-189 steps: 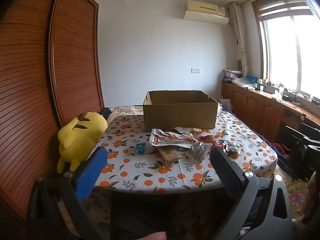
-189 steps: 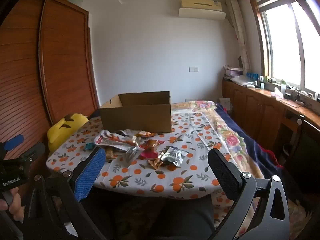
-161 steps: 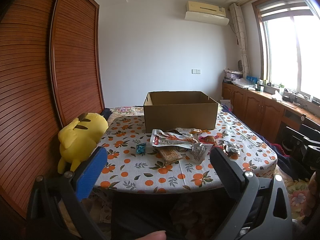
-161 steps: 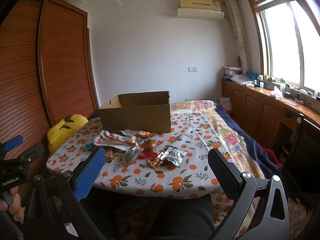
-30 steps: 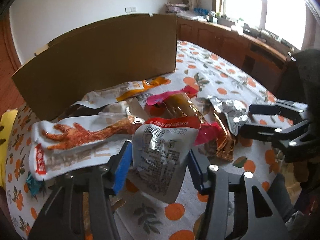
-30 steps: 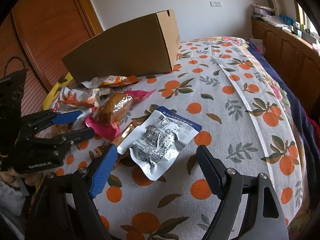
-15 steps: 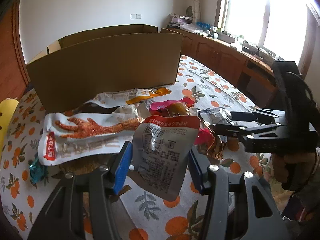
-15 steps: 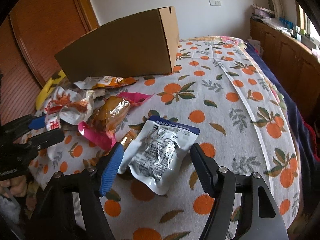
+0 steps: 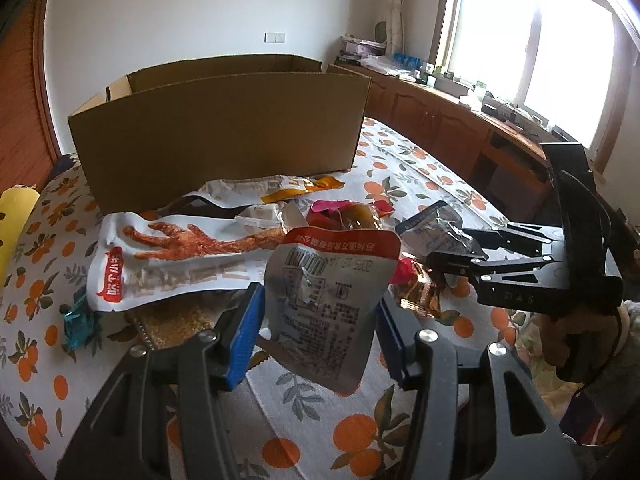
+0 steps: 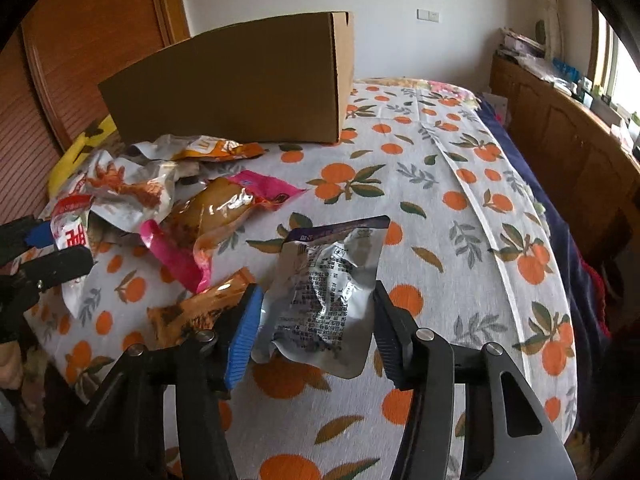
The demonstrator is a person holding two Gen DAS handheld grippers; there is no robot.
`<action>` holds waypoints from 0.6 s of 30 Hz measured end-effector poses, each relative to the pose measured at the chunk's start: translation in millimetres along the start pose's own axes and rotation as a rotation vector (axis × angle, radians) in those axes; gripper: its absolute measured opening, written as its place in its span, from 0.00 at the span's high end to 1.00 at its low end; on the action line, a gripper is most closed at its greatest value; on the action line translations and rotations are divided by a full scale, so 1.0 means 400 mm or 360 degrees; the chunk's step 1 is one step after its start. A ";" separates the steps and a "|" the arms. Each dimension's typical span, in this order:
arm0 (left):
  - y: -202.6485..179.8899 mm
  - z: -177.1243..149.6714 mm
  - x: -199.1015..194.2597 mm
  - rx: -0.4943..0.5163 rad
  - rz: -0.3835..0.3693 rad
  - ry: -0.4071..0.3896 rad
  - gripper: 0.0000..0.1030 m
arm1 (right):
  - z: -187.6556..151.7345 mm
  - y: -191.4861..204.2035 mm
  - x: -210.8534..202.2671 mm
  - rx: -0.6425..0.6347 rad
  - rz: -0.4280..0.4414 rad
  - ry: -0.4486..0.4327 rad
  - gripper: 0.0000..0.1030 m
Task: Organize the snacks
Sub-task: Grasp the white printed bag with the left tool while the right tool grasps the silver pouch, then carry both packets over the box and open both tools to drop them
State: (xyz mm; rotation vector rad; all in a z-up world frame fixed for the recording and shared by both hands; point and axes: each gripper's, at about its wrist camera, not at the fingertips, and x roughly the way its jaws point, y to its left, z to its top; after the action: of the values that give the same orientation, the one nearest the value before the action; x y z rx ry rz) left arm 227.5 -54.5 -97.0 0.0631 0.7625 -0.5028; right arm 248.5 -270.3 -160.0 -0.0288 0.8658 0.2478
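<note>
Nearest each camera, the left tongs (image 9: pixel 320 332) grip a silver foil pouch with a red top edge (image 9: pixel 328 300) and the right tongs (image 10: pixel 316 320) grip a crinkled silver pouch with a purple top edge (image 10: pixel 328 284), both held above the orange-print tablecloth (image 10: pixel 460 216). Behind them lies a heap of loose snack packets (image 9: pixel 224 236) on the table, beyond which stands an open brown cardboard box (image 9: pixel 224 136).

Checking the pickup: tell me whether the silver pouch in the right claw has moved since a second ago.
Yes. The silver pouch lay flat on the tablecloth; now it stands lifted between the right claw's fingers, cardboard box unmoved.
</note>
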 end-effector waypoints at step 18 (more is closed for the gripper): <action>-0.001 0.080 -0.088 0.0008 0.0021 -0.0169 0.48 | 0.040 0.018 -0.152 -0.0023 0.0054 -0.0189 0.47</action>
State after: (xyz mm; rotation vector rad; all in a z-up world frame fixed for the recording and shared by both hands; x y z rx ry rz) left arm 226.4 -48.0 -50.1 0.0457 0.6565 -0.4918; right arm 221.2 -273.8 -103.0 -0.0130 0.7471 0.2847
